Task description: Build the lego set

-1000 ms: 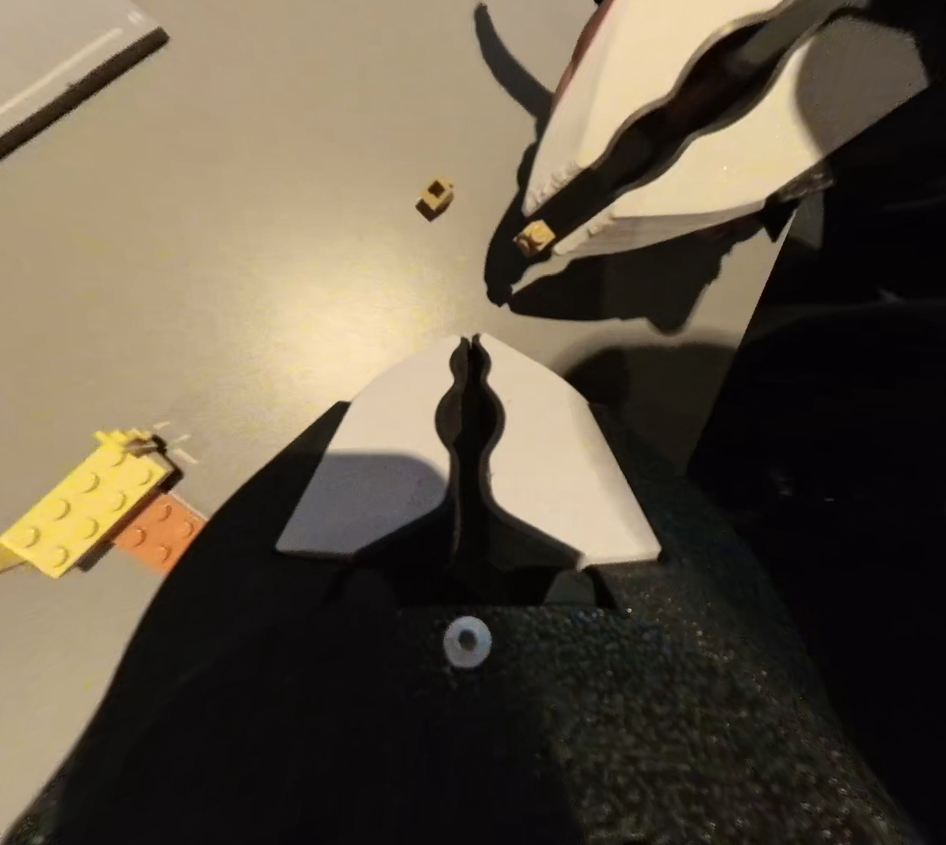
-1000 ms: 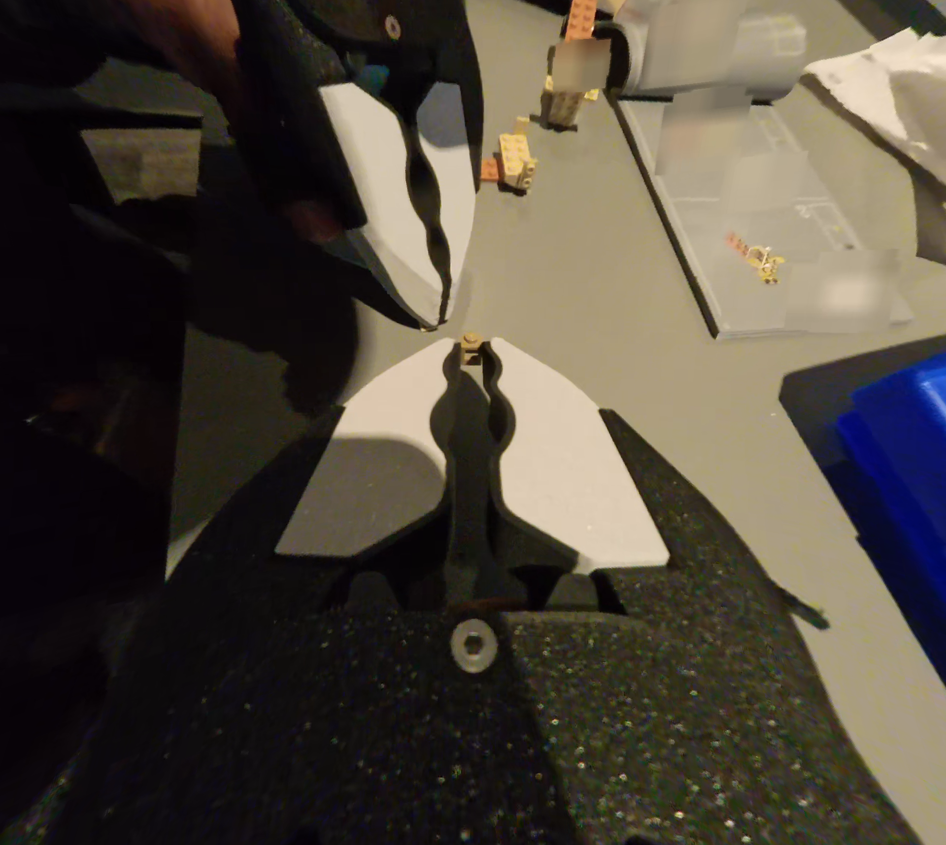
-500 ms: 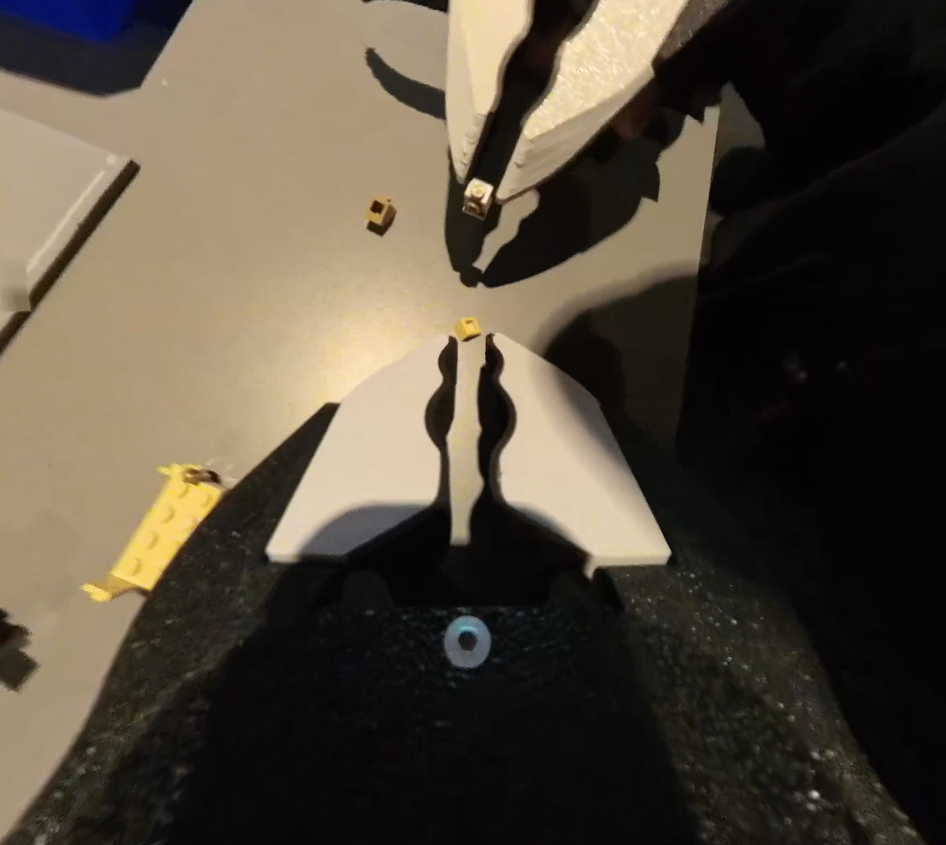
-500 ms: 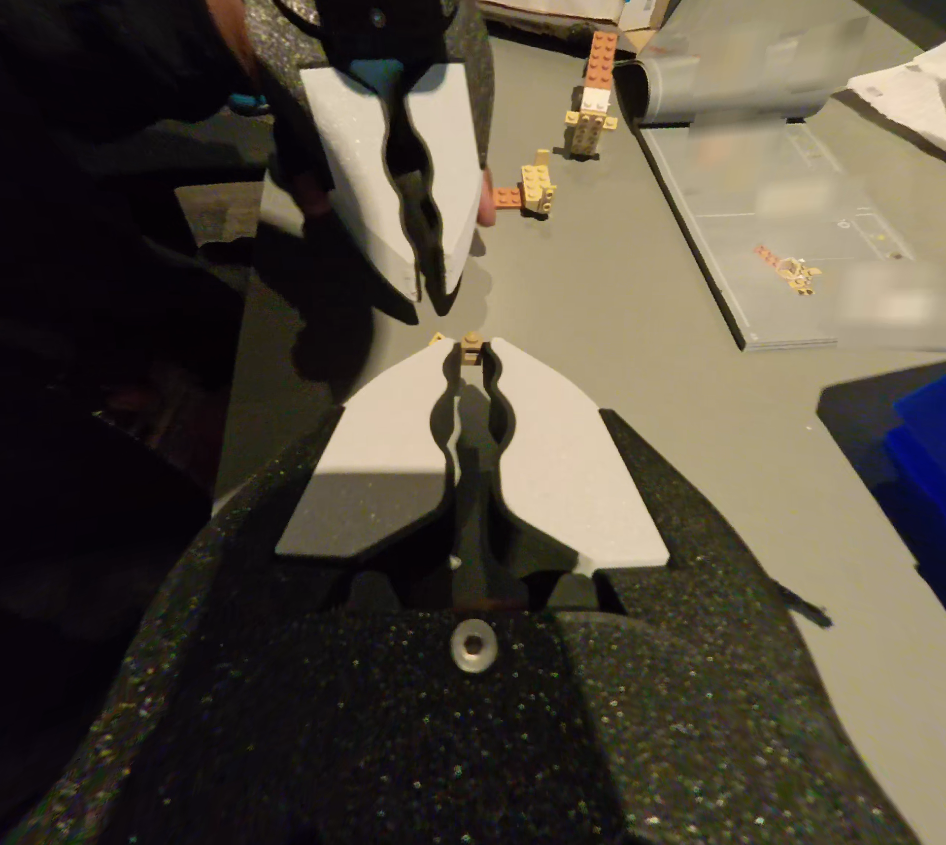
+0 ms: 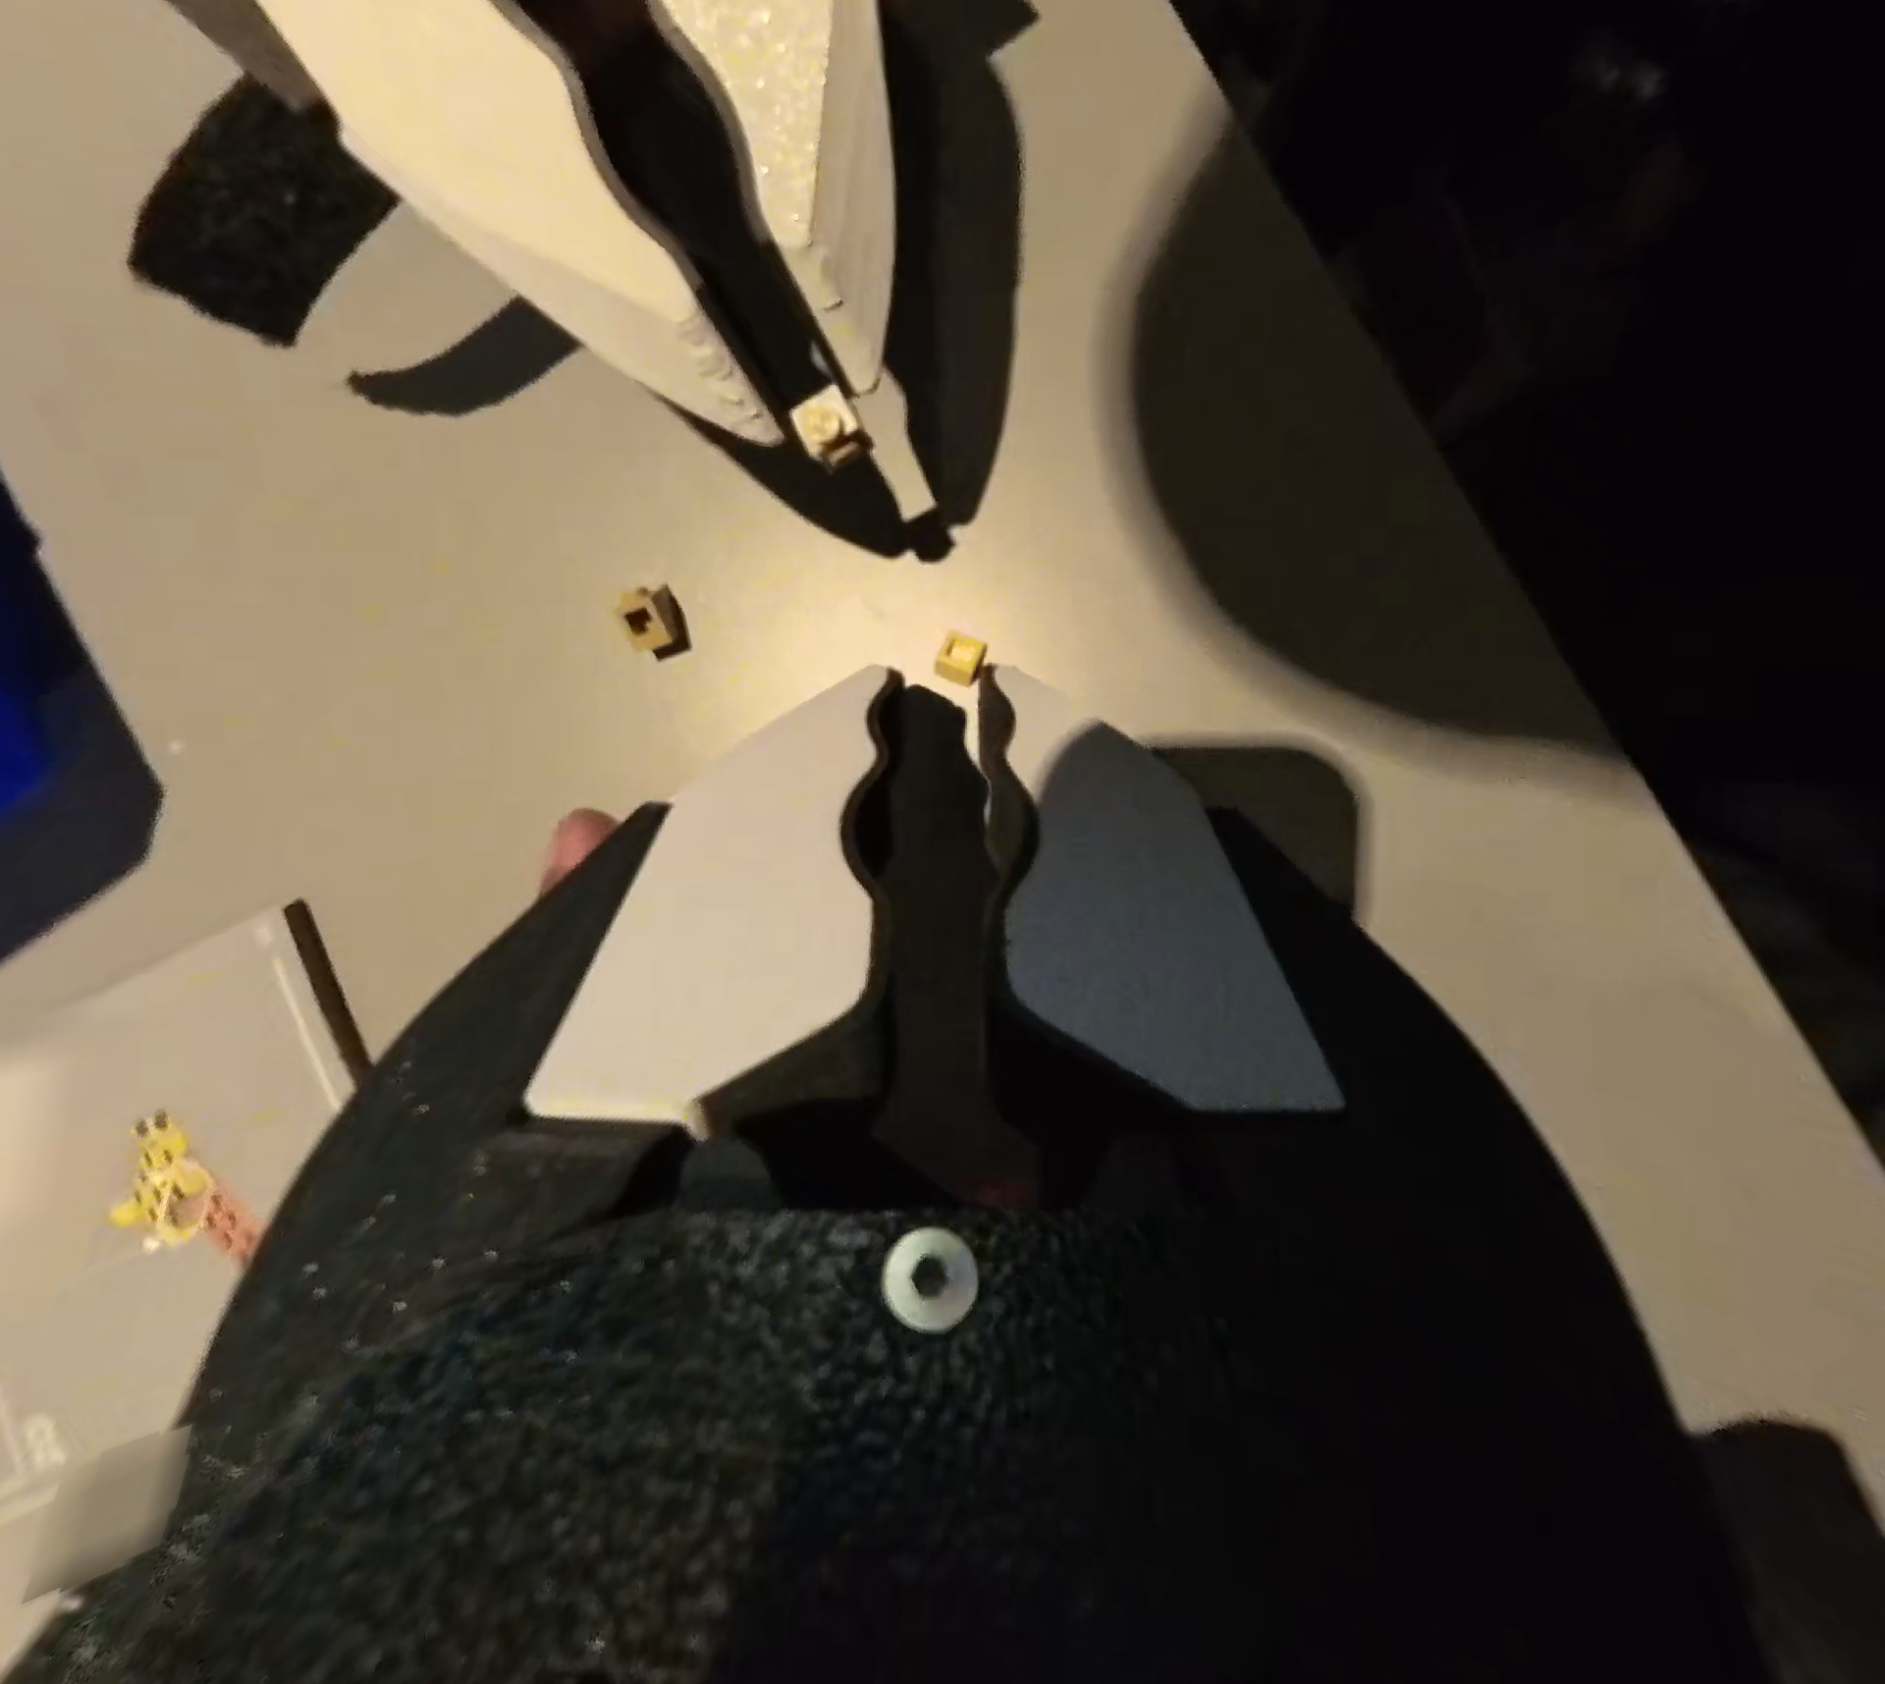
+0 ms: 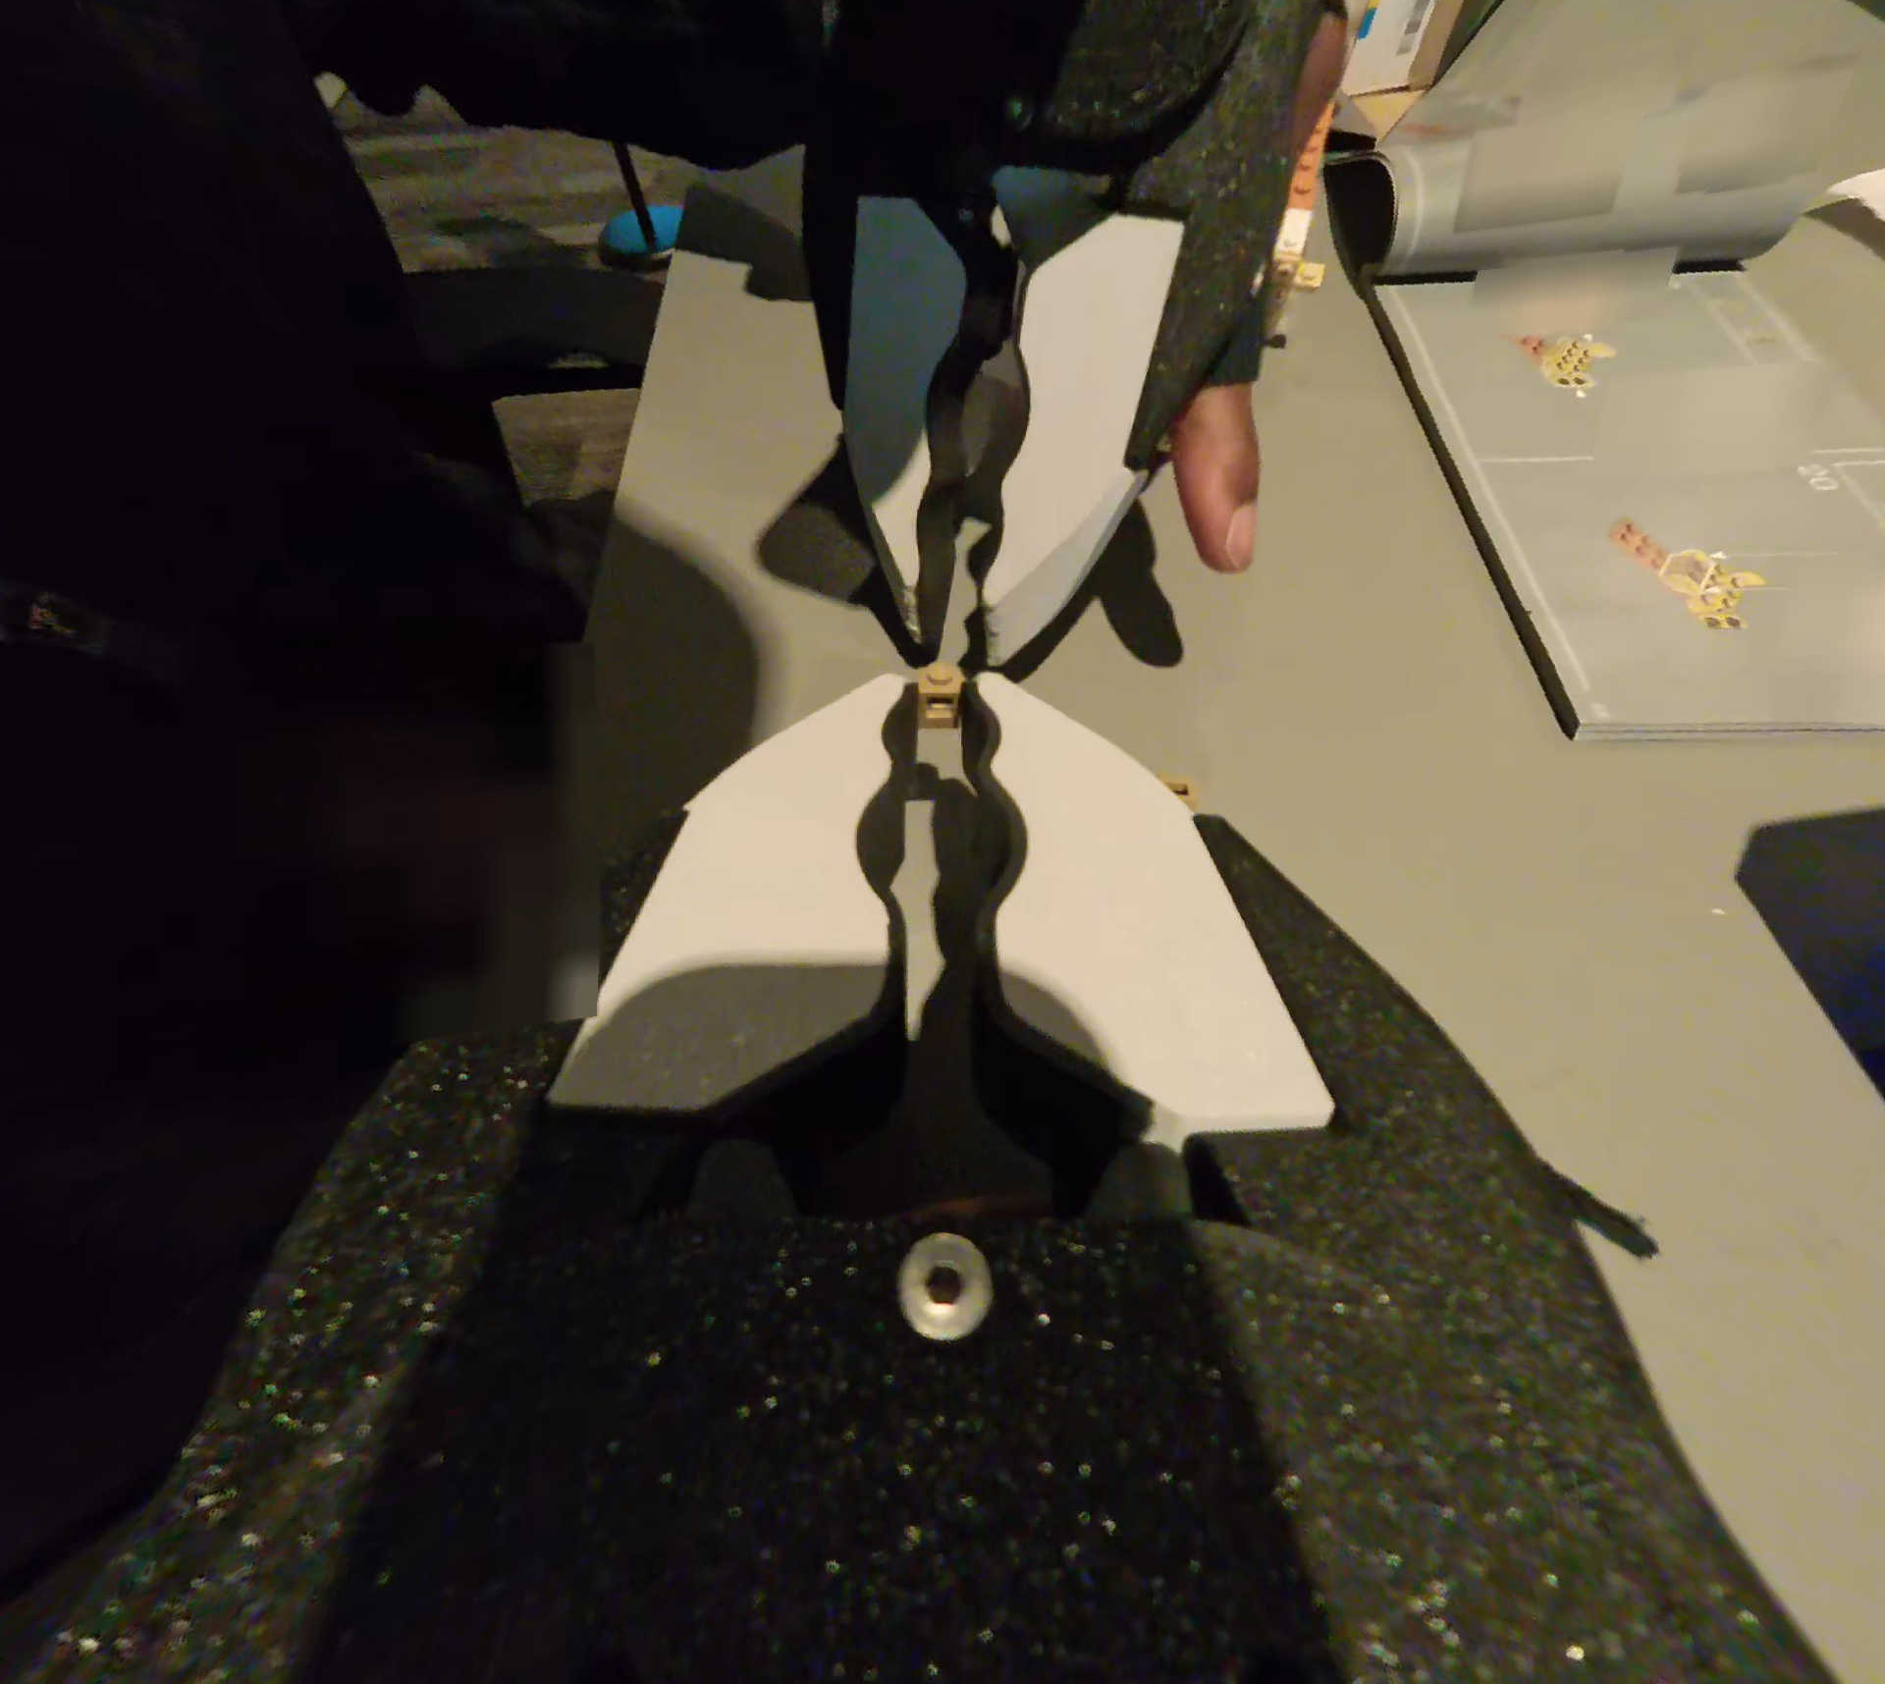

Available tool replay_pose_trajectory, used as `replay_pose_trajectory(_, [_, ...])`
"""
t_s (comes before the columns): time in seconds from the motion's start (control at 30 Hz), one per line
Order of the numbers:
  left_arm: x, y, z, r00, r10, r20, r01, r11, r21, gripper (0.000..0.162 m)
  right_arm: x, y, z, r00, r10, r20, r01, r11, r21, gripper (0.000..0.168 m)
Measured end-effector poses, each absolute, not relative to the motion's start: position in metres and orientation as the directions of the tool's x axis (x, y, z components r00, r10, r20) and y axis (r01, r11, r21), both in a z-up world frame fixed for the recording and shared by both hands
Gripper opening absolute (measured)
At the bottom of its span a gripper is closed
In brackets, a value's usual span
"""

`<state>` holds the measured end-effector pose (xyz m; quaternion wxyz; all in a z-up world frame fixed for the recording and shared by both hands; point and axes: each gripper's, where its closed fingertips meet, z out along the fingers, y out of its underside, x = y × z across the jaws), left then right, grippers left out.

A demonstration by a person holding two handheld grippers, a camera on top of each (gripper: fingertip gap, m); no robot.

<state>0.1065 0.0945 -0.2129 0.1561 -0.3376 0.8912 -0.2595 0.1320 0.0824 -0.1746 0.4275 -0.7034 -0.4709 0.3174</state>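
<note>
**Colours on the lego bench right now**

Tan brick [image 6: 939,701] is sitting pinched between pale grey fingers [image 6: 775,901] on a black speckled body. A yellow brick [image 5: 960,654] is glowing at 12 o'clock of the left tips, on the grey table [image 5: 408,615]. A blue patch is showing at 9 o'clock.

Matt grey table [image 5: 306,513]; glossy plastic tan brick [image 6: 939,699]; speckled rough black gripper housing [image 6: 918,1482]; smooth paper booklet [image 6: 1683,513].
</note>
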Motion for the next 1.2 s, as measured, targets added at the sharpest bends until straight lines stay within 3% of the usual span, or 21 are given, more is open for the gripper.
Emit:
replay_pose_trajectory(0.4, [0.107, 0.091, -0.224, -0.818, -0.570, -0.074, -0.445, 0.709, -0.547, 0.015, 0.131, 0.082, -0.176, 0.340, 0.938, -0.068, 0.394, -0.208, -0.895, 0.008])
replay_pose_trajectory(0.63, [0.109, 0.082, -0.224, -0.799, -0.601, -0.024, -0.491, 0.674, -0.552, 0.008, 0.131, 0.083, -0.179, 0.347, 0.935, -0.070, 0.412, -0.219, -0.884, 0.008])
replay_pose_trajectory(0.8, [0.115, 0.084, -0.222, -0.631, -0.775, 0.021, -0.640, 0.505, -0.579, 0.007, 0.131, 0.083, -0.179, 0.350, 0.935, -0.065, 0.411, -0.215, -0.886, 0.008])
replay_pose_trajectory(1.03, [0.119, 0.078, -0.193, -0.405, -0.892, 0.203, -0.693, 0.155, -0.704, 0.007, 0.129, 0.081, -0.177, 0.332, 0.941, -0.063, 0.405, -0.203, -0.892, 0.007])
replay_pose_trajectory(1.2, [0.120, 0.080, -0.174, -0.341, -0.900, 0.273, -0.676, 0.033, -0.736, 0.007, 0.125, 0.077, -0.154, 0.275, 0.937, -0.217, 0.220, -0.281, -0.934, 0.007])
